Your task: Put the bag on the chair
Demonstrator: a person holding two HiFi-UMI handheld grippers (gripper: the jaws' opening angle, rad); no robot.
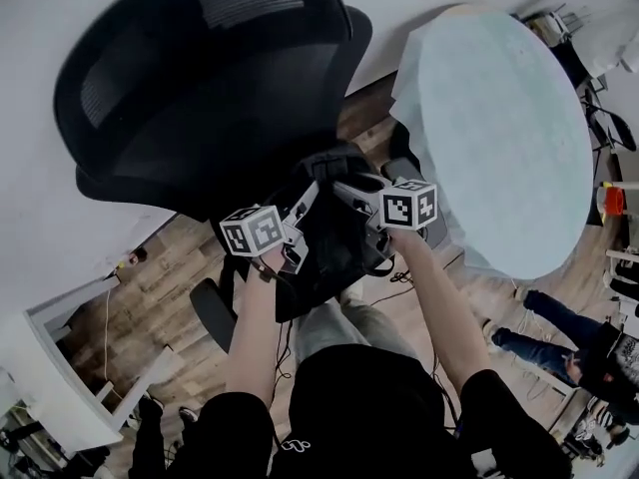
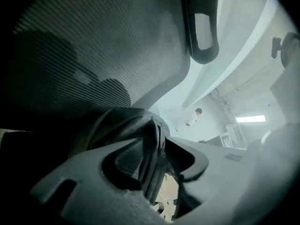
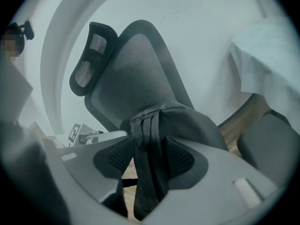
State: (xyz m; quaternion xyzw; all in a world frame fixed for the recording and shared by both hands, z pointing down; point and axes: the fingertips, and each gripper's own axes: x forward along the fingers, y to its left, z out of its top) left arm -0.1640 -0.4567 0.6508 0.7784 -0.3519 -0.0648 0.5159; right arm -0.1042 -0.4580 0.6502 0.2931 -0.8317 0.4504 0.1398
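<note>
A black mesh office chair (image 1: 200,88) fills the upper left of the head view. In front of its backrest, over the seat, is the black bag (image 1: 334,233); whether it rests on the seat is hidden. My left gripper (image 1: 303,208) and right gripper (image 1: 351,190) meet at the bag's top. In the left gripper view the jaws (image 2: 157,156) stand open with a bag strap (image 2: 152,144) between them, a gap showing beside it. The right gripper (image 3: 151,156) is also open, a strap (image 3: 147,139) hanging between its pads, with the chair's backrest (image 3: 136,69) behind.
A round table under a pale cloth (image 1: 499,128) stands close at the right of the chair. The chair's armrest (image 1: 212,312) juts toward me at lower left. White furniture (image 1: 60,367) sits at the bottom left, and a person (image 1: 569,352) is on the floor at lower right.
</note>
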